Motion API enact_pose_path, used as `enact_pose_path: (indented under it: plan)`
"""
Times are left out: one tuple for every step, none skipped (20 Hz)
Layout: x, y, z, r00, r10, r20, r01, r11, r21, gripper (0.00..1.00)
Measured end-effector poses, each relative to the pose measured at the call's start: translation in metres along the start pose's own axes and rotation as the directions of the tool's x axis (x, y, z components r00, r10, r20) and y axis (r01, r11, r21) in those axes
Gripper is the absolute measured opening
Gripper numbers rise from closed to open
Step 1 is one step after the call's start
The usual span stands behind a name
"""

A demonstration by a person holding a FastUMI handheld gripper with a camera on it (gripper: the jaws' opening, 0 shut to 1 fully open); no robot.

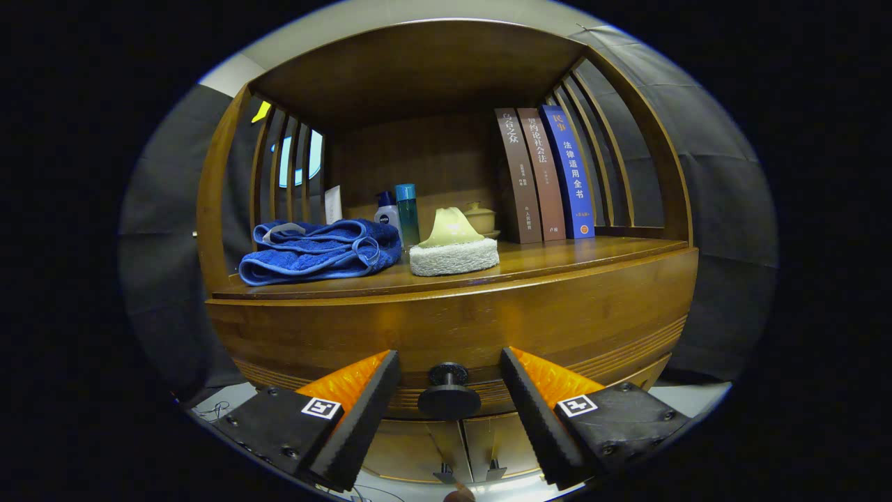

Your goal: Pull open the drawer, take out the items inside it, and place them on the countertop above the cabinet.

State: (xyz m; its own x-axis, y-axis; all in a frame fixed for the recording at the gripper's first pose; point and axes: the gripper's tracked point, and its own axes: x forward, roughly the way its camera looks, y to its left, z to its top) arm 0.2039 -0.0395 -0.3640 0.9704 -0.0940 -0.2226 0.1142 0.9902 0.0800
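A wooden cabinet stands right in front of me, and its drawer front [453,324] sits flush and closed. The drawer's round dark knob [449,390] lies between my fingers, with a gap on each side. My gripper [449,366] is open around the knob and neither finger touches it. The countertop [592,252] above the drawer carries a folded blue towel [317,251] and a white scrubbing pad with a pale yellow handle [454,247]. What is inside the drawer is hidden.
Two bottles [401,213] and a small lidded pot [479,217] stand at the back of the countertop, with three upright books [547,178] to their right. Slatted wooden sides and a top shelf enclose the counter. Two lower doors with small handles [470,474] sit under the drawer.
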Motion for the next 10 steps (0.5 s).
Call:
enact_pose_path:
  plan:
    - [-0.001, 0.0, 0.0, 1.0, 0.002, -0.01, -0.002, 1.0, 0.011, 0.97]
    - [-0.001, 0.002, 0.0, 1.0, 0.012, -0.021, -0.012, 1.0, 0.022, 0.97]
    - [-0.002, 0.005, 0.0, 0.999, 0.023, -0.032, -0.023, 0.999, 0.026, 0.98]
    - [-0.007, 0.003, 0.002, 0.999, 0.02, -0.035, -0.02, 1.0, 0.008, 0.99]
    - [-0.013, 0.002, 0.005, 0.999, 0.019, -0.033, -0.02, 1.0, -0.015, 0.99]
    - [-0.019, 0.004, 0.009, 0.999, 0.022, -0.025, -0.023, 0.999, -0.034, 0.99]
    - [-0.027, 0.005, 0.014, 0.999, 0.026, -0.021, -0.027, 0.999, -0.044, 0.99]
    - [-0.035, 0.006, 0.02, 0.999, 0.029, -0.017, -0.03, 0.998, -0.049, 0.99]
    - [-0.042, 0.006, 0.026, 0.999, 0.035, -0.014, -0.035, 0.998, -0.05, 0.99]
    - [-0.052, 0.008, 0.036, 0.999, 0.041, -0.008, -0.041, 0.998, -0.057, 0.99]
